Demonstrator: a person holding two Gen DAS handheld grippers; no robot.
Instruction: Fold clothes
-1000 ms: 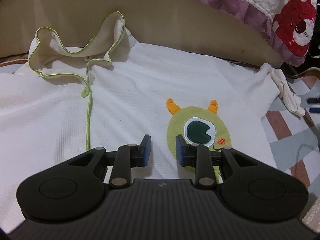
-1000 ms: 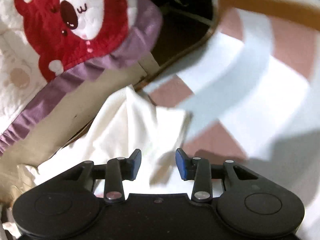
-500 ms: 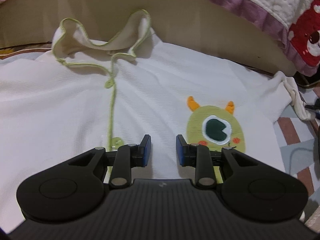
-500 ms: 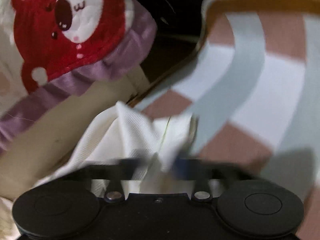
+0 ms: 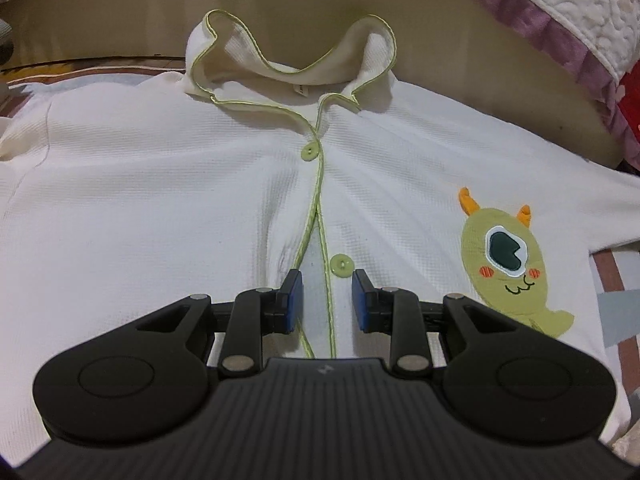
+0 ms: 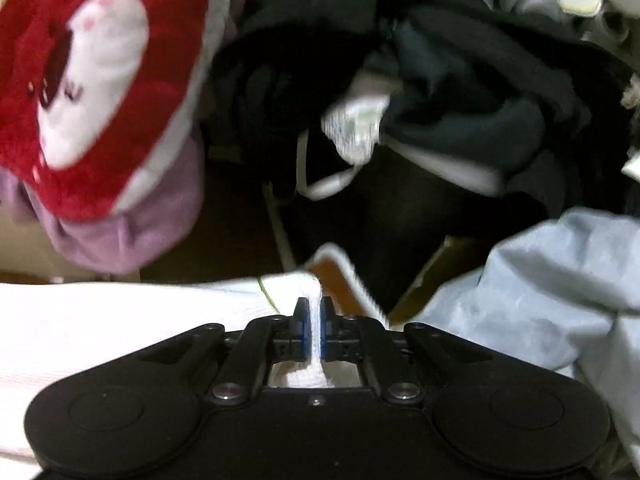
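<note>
The white shirt (image 5: 160,200) lies spread face-up on the bed; the left gripper (image 5: 326,296) hovers over its placket, jaws apart and empty; the right gripper (image 6: 315,330) is clamped on a thin pinch of sleeve edge (image 6: 316,344) — likely to slip free if tugged sideways.

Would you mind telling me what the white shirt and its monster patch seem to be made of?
White shirt: apparently waffle-knit cotton, matte; a fine grid texture shows across it. Monster patch: probably smooth felt or cotton applique, flat, with stitched edges and an embroidered smile.
</note>
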